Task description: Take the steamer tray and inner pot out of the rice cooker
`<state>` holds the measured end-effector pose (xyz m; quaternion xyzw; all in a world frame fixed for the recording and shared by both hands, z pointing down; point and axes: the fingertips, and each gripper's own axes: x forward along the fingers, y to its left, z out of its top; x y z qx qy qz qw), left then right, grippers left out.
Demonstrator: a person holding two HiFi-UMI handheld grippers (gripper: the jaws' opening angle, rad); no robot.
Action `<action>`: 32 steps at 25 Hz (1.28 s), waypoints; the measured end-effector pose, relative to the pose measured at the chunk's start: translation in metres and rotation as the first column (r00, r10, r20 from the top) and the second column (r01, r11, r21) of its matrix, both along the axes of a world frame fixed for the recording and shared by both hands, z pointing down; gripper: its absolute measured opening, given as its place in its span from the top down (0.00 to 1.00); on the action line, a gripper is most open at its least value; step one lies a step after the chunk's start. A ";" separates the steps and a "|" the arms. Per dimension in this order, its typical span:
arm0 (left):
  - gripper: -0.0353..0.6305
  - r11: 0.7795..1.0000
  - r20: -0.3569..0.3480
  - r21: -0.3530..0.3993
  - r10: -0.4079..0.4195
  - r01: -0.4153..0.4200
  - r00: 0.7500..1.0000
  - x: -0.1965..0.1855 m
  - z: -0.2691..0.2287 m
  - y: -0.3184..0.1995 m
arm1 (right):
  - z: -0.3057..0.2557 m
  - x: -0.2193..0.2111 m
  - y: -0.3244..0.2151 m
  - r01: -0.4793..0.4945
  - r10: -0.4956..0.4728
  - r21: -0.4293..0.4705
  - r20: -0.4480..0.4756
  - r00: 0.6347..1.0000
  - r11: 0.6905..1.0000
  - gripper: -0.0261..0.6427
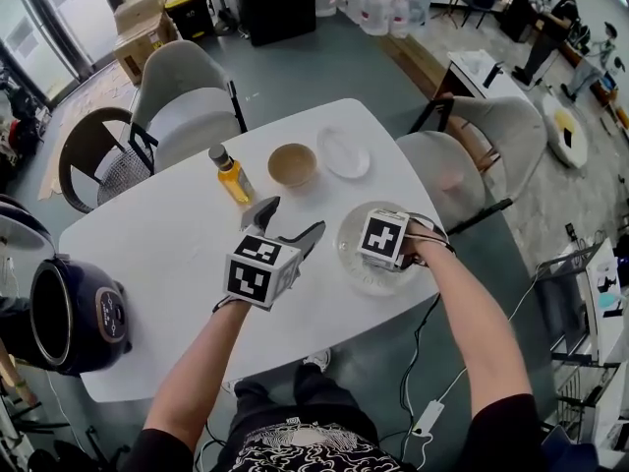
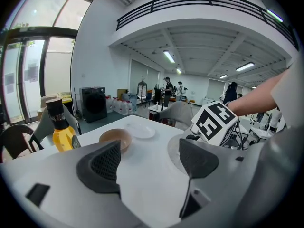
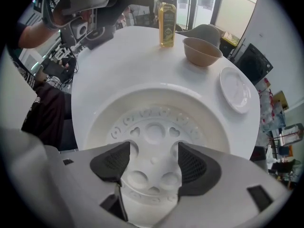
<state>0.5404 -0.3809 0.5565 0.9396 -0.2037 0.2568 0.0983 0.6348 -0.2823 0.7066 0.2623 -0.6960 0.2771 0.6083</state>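
A white table (image 1: 167,264) fills the head view; the steamer tray (image 1: 352,254) lies on it near the right-hand edge, a shallow white round dish with its open side up. The right gripper (image 3: 152,160) points straight down over the tray; its jaws stand wide apart above the tray's floor (image 3: 154,127), which is pierced with round and heart-shaped holes; the pads press on nothing, and the tray's rim lies well outside them. Whether the fingertips touch the floor cannot be told.

The left gripper (image 1: 292,219) hangs over the middle of the table, just left of the tray, tilted downward toward the far side; its jaws too are wide apart, with only bare tabletop between them (image 2: 149,158).

The rice cooker (image 1: 74,318) is at the table's left end, dark-bodied, with its lid up and its mouth open (the inside is too dark to say whether the inner pot sits in it).

Farther across the table stand a bottle of yellow liquid (image 1: 233,175), a brown bowl (image 1: 292,164) beside it, and a small white plate (image 1: 345,152) just right of the bowl; all three are well apart from both grippers. Grey chairs (image 1: 187,96) stand round the far side.
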 end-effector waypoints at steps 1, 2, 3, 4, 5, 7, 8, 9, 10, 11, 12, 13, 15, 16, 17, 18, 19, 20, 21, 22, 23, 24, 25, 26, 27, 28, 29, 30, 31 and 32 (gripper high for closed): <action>0.38 1.000 -0.001 0.002 -0.005 0.005 1.000 -0.002 -0.003 -0.001 | -0.003 -0.001 0.000 -0.004 0.004 0.003 -0.002 1.000 1.000 0.47; 0.38 1.000 -0.004 0.006 -0.011 0.011 1.000 -0.005 -0.006 -0.002 | -0.008 -0.001 -0.002 -0.011 0.012 0.012 -0.004 1.000 1.000 0.47; 0.38 1.000 -0.009 0.008 -0.017 0.017 1.000 -0.007 -0.009 -0.003 | -0.014 -0.002 -0.004 -0.020 0.021 0.027 -0.004 1.000 0.999 0.47; 0.38 1.000 -0.013 0.010 -0.023 0.023 1.000 -0.010 -0.013 -0.004 | -0.022 -0.004 -0.007 -0.029 0.029 0.045 0.000 1.000 0.999 0.47; 0.38 1.000 -0.017 0.012 -0.028 0.028 0.999 -0.014 -0.017 -0.005 | -0.030 -0.006 -0.010 -0.035 0.035 0.064 0.006 0.999 0.997 0.48; 0.38 0.999 -0.021 0.021 -0.047 0.047 0.999 -0.023 -0.027 -0.009 | -0.046 -0.013 -0.018 -0.038 0.034 0.110 0.036 0.999 0.993 0.49; 0.38 0.998 -0.024 0.028 -0.059 0.060 0.998 -0.030 -0.033 -0.012 | -0.056 -0.020 -0.023 -0.036 0.028 0.135 0.062 0.998 0.990 0.49; 0.38 0.997 -0.027 0.035 -0.071 0.072 0.997 -0.038 -0.040 -0.014 | -0.068 -0.031 -0.028 -0.036 0.022 0.161 0.091 0.996 0.986 0.49; 0.38 0.995 -0.031 0.044 -0.083 0.085 0.996 -0.048 -0.048 -0.016 | -0.081 -0.041 -0.033 -0.037 0.016 0.189 0.110 0.994 0.981 0.49; 0.38 0.994 -0.035 0.054 -0.095 0.097 0.995 -0.059 -0.056 -0.018 | -0.094 -0.048 -0.038 -0.037 0.014 0.218 0.109 0.994 0.975 0.49; 0.38 0.992 -0.039 0.063 -0.109 0.112 0.993 -0.070 -0.064 -0.020 | -0.107 -0.054 -0.044 -0.037 0.012 0.249 0.101 0.995 0.968 0.49; 0.38 0.989 -0.045 0.070 -0.126 0.129 0.991 -0.082 -0.072 -0.023 | -0.120 -0.061 -0.049 -0.038 0.010 0.279 0.101 0.995 0.960 0.49; 0.38 0.983 -0.063 0.078 -0.162 0.166 0.985 -0.105 -0.088 -0.027 | -0.147 -0.081 -0.059 -0.041 -0.001 0.338 0.124 0.992 0.940 0.49; 0.38 0.979 -0.071 0.082 -0.179 0.184 0.981 -0.118 -0.097 -0.029 | -0.161 -0.093 -0.065 -0.045 -0.008 0.369 0.141 0.990 0.928 0.49; 0.38 0.975 -0.078 0.089 -0.195 0.202 0.978 -0.131 -0.105 -0.031 | -0.175 -0.105 -0.071 -0.048 -0.016 0.403 0.155 0.988 0.914 0.49; 0.38 0.971 -0.083 0.097 -0.213 0.220 0.974 -0.146 -0.113 -0.032 | -0.188 -0.118 -0.077 -0.052 -0.024 0.438 0.166 0.986 0.897 0.49; 0.38 0.965 -0.088 0.104 -0.232 0.240 0.969 -0.162 -0.120 -0.034 | -0.201 -0.132 -0.084 -0.057 -0.032 0.472 0.178 0.983 0.880 0.49; 0.38 0.959 -0.095 0.109 -0.252 0.261 0.963 -0.178 -0.126 -0.036 | -0.213 -0.146 -0.090 -0.062 -0.041 0.502 0.192 0.981 0.863 0.49; 0.38 0.953 -0.104 0.112 -0.272 0.283 0.957 -0.194 -0.132 -0.037 | -0.224 -0.160 -0.095 -0.068 -0.050 0.529 0.207 0.977 0.846 0.49; 0.38 0.945 -0.115 0.115 -0.293 0.306 0.949 -0.209 -0.138 -0.037 | -0.234 -0.175 -0.100 -0.074 -0.062 0.554 0.223 0.973 0.829 0.49; 0.38 0.937 -0.126 0.118 -0.314 0.329 0.941 -0.225 -0.144 -0.037 | -0.244 -0.190 -0.104 -0.078 -0.075 0.576 0.237 0.969 0.813 0.49; 0.38 0.928 -0.137 0.120 -0.335 0.352 0.932 -0.241 -0.149 -0.036 | -0.253 -0.204 -0.107 -0.082 -0.088 0.598 0.248 0.965 0.798 0.49; 0.38 0.921 -0.146 0.123 -0.353 0.371 0.924 -0.256 -0.154 -0.036 | -0.261 -0.217 -0.109 -0.087 -0.097 0.617 0.259 0.961 0.782 0.49; 0.38 0.914 -0.153 0.125 -0.366 0.386 0.918 -0.270 -0.158 -0.035 | -0.268 -0.229 -0.110 -0.097 -0.103 0.635 0.270 0.957 0.767 0.49; 0.38 0.908 -0.158 0.130 -0.378 0.399 0.912 -0.282 -0.162 -0.035 | -0.276 -0.239 -0.112 -0.109 -0.107 0.651 0.283 0.953 0.751 0.49; 0.38 0.900 -0.161 0.137 -0.391 0.413 0.906 -0.294 -0.167 -0.035 | -0.284 -0.250 -0.114 -0.122 -0.113 0.668 0.298 0.948 0.734 0.49; 0.38 0.891 -0.165 0.146 -0.407 0.430 0.899 -0.308 -0.172 -0.034 | -0.293 -0.261 -0.118 -0.135 -0.124 0.684 0.316 0.941 0.717 0.49; 0.38 0.880 -0.168 0.153 -0.425 0.450 0.889 -0.322 -0.177 -0.034 | -0.303 -0.274 -0.122 -0.146 -0.139 0.699 0.334 0.932 0.700 0.49; 0.38 0.869 -0.174 0.154 -0.444 0.470 0.879 -0.336 -0.182 -0.034 | -0.312 -0.287 -0.125 -0.157 -0.154 0.712 0.352 0.923 0.685 0.49; 0.38 0.859 -0.183 0.148 -0.462 0.489 0.867 -0.351 -0.186 -0.033 | -0.320 -0.299 -0.128 -0.167 -0.169 0.723 0.368 0.914 0.670 0.49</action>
